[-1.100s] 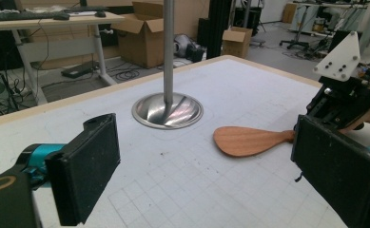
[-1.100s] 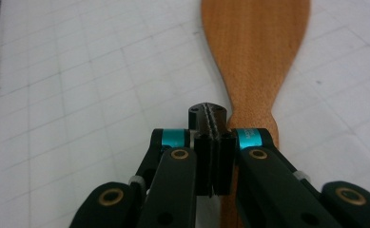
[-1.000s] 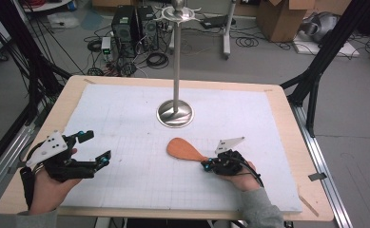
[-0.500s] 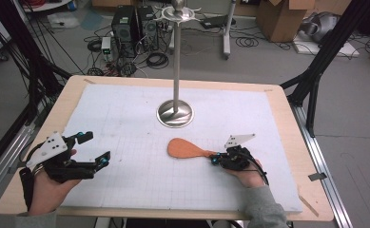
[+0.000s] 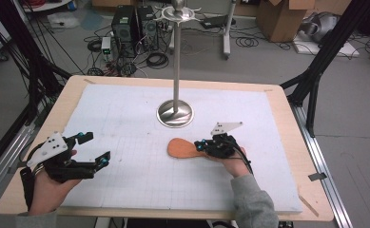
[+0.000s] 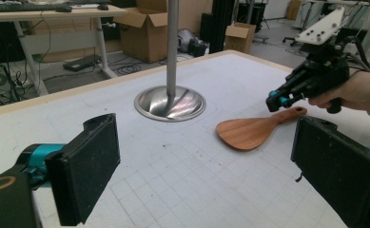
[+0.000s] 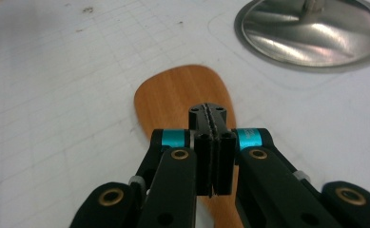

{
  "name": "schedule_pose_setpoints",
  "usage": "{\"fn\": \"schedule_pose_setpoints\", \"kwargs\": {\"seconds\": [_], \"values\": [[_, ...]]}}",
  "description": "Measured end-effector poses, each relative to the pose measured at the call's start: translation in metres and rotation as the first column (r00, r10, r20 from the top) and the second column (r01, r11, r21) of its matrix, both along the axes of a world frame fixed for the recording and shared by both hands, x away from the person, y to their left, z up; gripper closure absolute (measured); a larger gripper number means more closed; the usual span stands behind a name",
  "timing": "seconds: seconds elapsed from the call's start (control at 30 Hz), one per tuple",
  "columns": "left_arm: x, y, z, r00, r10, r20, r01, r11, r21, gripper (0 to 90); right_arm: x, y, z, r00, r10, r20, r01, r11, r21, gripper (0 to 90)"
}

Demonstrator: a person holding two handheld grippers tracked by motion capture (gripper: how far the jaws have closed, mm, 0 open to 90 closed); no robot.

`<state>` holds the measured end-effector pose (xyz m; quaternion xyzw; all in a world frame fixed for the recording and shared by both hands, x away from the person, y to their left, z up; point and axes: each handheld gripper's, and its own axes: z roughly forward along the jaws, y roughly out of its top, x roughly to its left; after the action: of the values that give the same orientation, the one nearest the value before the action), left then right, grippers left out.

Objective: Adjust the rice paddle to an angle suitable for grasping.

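No legible text, label, brand, number or sign anywhere (only faint unmarked grid lines printed across the white mat on the worktop (image 5: pixel 287 190)).

Spatula (image 5: pixel 185 148) on mat (image 5: pixel 125 118), before stand base (image 5: pixel 174 114), right gripper (image 5: pixel 202 145) over its handle, left gripper (image 5: pixel 93 149) far left.

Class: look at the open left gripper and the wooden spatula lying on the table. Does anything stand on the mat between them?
Nothing visible does. From the left gripper to the wooden spatula there is bare white mat. The metal stand sits farther back, and the right gripper hovers shut above the spatula's handle end.
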<state>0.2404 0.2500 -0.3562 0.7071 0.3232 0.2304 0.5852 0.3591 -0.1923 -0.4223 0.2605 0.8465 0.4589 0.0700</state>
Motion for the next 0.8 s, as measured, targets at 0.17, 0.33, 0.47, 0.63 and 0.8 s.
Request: {"fn": "schedule_pose_setpoints", "kwargs": {"seconds": [0.17,0.33,0.47,0.63,0.8], "values": [[0.0,0.0,-0.002,1.0,-0.003,-0.006,0.003,1.0,0.004,9.4,0.02,0.02,0.0,0.9998,0.016,-0.01,-0.016,1.0,-0.021,90.0],[-0.001,0.002,-0.002,1.0,0.001,-0.005,-0.001,1.0,-0.002,9.5,0.037,0.036,-0.006,0.9998,0.004,-0.021,-0.005,0.998,-0.067,90.0],[-0.002,0.004,0.0,1.0,0.005,-0.001,-0.005,0.9999,-0.014,9.4,0.044,0.045,-0.008,0.9981,-0.053,-0.033,0.05,0.996,-0.079,90.0],[-0.004,0.006,0.001,1.0,0.008,0.0,-0.008,0.9999,-0.015,9.4,0.049,0.052,-0.014,0.9974,-0.055,-0.047,0.049,0.993,-0.107,90.0],[-0.005,0.008,0.002,1.0,0.009,0.003,-0.009,0.9999,-0.012,9.4,0.051,0.057,-0.015,0.9948,-0.078,-0.066,0.071,0.992,-0.106,90.0]]}}
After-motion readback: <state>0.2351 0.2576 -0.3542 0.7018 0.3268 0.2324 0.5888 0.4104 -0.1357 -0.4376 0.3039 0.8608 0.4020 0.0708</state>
